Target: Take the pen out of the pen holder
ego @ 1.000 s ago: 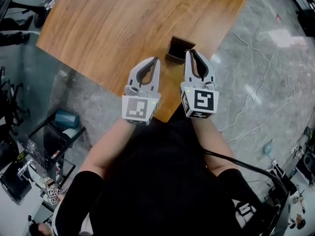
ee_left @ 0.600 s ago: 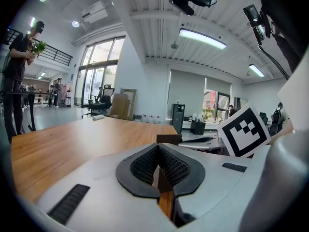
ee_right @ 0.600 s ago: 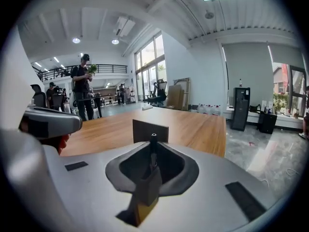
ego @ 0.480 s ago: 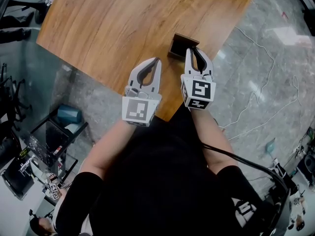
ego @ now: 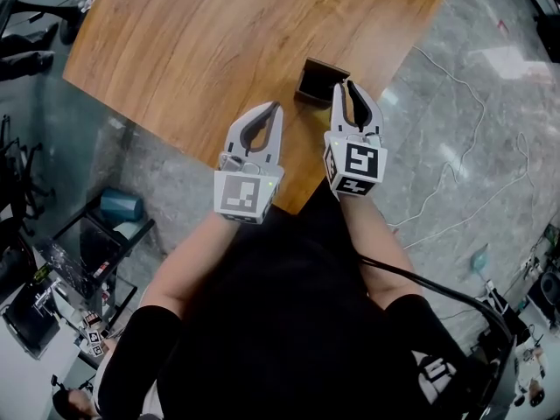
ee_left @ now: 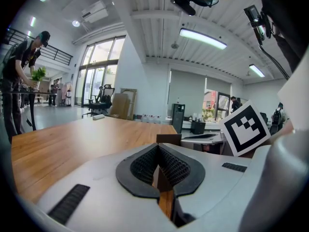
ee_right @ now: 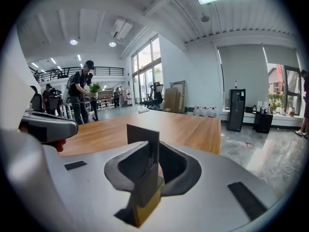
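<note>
Your pen holder (ego: 317,81) stands upright, mouth upward, near the counter (ego: 219,42) edge. Your right claw (ego: 345,85), jaws together, is just beside it. Your left claw (ego: 278,106) is closed, holding nothing.

under left claw (ego: 277,106): wooden table (ego: 219,42) | beside: grey marbled floor (ego: 455,121) | ahead-left: tall daylit windows (ee_left: 99,83), office chair (ee_left: 100,102), balcony rail (ee_left: 21,35) | ahead: white wall (ee_left: 145,81), dark cabinet (ee_left: 177,117) | above: white beamed ceiling (ee_left: 145,13), lit strip lights (ee_left: 203,37)

Open tabletop (ego: 219,42) beyond pen holder (ego: 312,82), nr edge
</note>
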The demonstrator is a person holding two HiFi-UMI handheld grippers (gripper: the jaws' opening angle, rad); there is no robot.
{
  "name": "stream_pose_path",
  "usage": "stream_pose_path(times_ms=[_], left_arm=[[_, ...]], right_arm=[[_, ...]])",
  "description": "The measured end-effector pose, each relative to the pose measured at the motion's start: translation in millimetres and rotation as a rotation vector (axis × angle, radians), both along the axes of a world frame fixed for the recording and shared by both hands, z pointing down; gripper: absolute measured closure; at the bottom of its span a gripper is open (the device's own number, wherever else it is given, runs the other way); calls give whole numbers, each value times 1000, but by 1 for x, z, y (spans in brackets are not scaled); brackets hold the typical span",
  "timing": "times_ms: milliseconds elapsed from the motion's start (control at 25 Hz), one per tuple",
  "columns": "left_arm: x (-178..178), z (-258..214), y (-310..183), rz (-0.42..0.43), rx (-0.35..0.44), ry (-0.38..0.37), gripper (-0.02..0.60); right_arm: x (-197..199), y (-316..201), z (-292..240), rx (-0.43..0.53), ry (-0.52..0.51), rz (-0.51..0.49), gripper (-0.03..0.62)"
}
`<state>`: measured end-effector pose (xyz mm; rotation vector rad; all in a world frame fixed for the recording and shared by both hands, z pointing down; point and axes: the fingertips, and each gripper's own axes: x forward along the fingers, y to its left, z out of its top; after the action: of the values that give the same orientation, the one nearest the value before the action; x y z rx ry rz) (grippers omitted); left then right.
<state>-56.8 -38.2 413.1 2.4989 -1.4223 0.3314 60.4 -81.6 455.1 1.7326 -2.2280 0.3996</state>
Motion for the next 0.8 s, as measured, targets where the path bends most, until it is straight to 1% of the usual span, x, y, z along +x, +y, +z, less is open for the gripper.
stream_pose_path(times_ms=[160,280,440,560,680,800], left_arm=[[2,-10,3,-4,20,10,575],[5,-23,7,-1,47,22,575],[6,-45,13,-10,66,15,575],[12,-67,17,2,124,52,575],[15,-88,23,9,176,79,575],[11,-104,30,4,200,98,575]], right_arm=[[12,9,-30,59,2,30,553],[16,20,-66,129,-15,19,554],[3,39,-116,218,-42,-37,560],[-13,54,-145,262,-63,-97,576],[-31,70,-164,299,-70,-168,580],[-46,83,-170,315,-69,-216,580]])
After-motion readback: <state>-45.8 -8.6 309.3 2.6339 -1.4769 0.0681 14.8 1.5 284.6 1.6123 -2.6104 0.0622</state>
